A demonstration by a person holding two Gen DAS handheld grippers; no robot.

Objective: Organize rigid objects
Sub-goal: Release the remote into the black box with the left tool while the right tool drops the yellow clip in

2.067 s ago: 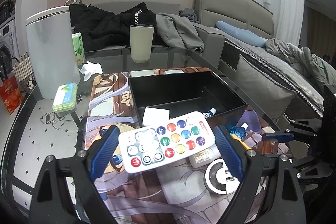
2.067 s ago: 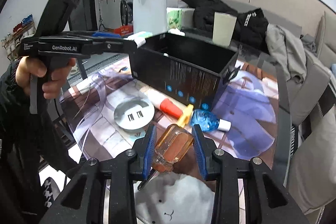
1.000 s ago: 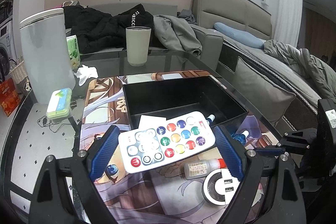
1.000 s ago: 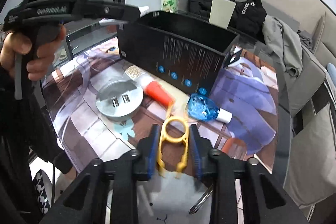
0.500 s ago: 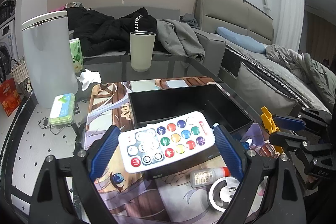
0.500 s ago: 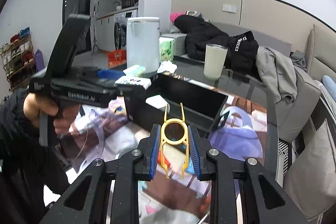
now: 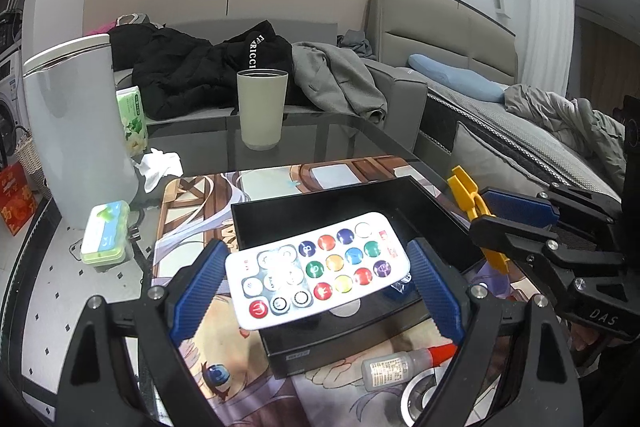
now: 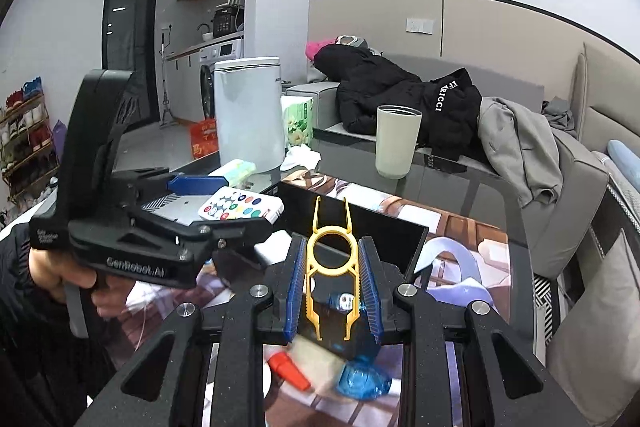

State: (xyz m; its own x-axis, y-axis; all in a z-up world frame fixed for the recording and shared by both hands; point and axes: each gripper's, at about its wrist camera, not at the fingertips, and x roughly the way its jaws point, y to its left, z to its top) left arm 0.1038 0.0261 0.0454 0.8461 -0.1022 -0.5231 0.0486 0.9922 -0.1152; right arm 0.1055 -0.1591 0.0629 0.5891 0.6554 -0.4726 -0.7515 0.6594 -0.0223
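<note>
Left gripper [image 7: 320, 279] clamps the light, stiff remote [image 7: 318, 269] by its ends; right gripper [image 8: 331, 291] pinches the thin yellow plastic clip [image 8: 331, 267], likely springy.

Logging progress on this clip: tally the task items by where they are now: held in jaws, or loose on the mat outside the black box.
Held in jaws: 2, remote and yellow tool
Loose on mat: 3, glue bottle, round USB hub, blue bottle
Total: 5
</note>
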